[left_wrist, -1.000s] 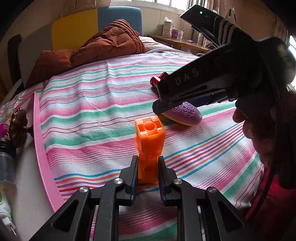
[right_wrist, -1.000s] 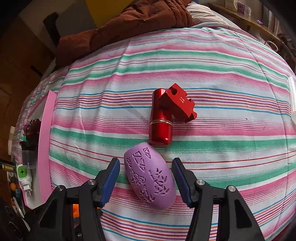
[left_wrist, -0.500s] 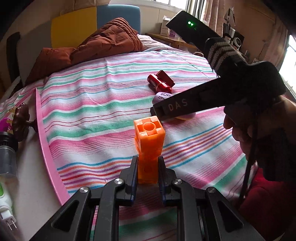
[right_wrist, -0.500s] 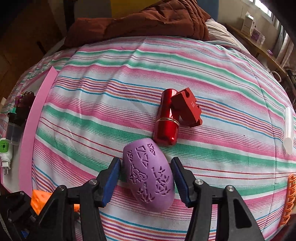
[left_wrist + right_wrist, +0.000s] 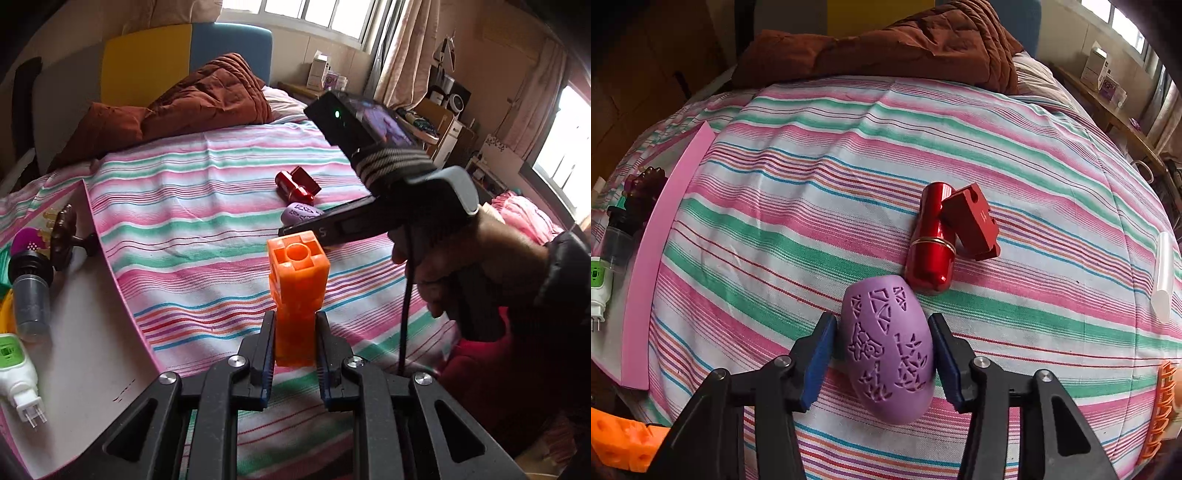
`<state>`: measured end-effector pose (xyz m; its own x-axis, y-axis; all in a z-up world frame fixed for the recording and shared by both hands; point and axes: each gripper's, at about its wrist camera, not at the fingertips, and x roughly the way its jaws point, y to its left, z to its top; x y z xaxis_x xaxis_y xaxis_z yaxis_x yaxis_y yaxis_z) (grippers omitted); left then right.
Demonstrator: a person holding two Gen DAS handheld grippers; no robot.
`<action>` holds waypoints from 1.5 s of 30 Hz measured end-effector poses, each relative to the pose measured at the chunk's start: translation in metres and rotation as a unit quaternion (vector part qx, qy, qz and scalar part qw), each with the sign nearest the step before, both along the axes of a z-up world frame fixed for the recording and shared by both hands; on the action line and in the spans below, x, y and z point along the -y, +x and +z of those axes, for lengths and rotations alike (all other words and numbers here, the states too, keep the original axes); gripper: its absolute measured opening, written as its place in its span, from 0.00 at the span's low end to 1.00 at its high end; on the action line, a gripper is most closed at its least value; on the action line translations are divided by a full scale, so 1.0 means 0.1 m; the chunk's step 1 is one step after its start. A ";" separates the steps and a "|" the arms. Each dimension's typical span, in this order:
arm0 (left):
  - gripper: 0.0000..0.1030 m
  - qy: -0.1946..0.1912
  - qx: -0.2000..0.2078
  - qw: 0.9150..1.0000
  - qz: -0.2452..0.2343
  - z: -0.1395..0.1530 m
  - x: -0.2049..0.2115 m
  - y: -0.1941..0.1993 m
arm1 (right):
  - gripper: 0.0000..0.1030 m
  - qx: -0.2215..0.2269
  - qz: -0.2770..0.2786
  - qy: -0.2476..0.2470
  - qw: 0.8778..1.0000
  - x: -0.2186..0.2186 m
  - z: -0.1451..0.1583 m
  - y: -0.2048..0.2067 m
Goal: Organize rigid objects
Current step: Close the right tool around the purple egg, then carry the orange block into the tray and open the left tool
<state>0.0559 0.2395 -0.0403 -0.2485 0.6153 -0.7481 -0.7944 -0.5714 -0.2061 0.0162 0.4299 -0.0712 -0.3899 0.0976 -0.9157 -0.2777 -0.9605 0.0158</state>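
Note:
My left gripper is shut on an orange plastic block, which it holds upright above the striped bedspread. The same block shows at the lower left of the right wrist view. My right gripper points steeply down over a purple egg-shaped shell with cut-out patterns. Its jaws are closing with the shell between them; the right pad looks to be at the shell's edge, and a thin gap shows on the left. Just beyond lie a red metal cylinder and a red block, touching each other.
A pink-edged white board at the left carries a white plug device, a grey cylinder and a brown figurine. A brown quilt lies at the bed's head. A white tube and an orange grid piece lie at the right.
The left gripper has risen and drawn back with the orange block. The right gripper has rolled, and its jaws have narrowed around the purple shell.

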 end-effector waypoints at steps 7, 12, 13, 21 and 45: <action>0.19 0.034 0.015 0.998 0.047 0.25 0.43 -0.19 | 0.49 -0.001 0.012 0.018 1.000 0.06 -0.01 0.02; 0.19 0.048 0.026 0.993 0.109 0.30 0.81 -0.47 | 0.45 -0.003 0.019 0.024 1.000 0.10 -0.01 0.03; 0.19 0.050 0.028 0.991 0.125 0.28 0.89 -0.53 | 0.44 -0.004 0.021 0.025 0.999 0.11 0.00 0.03; 0.19 0.041 0.088 0.974 0.206 -0.03 1.32 -0.90 | 0.43 -0.004 0.027 0.035 0.999 0.13 -0.01 0.01; 0.30 -0.011 0.082 0.973 0.218 -0.20 0.96 -1.49 | 0.43 -0.002 0.027 0.038 0.999 0.16 -0.01 0.00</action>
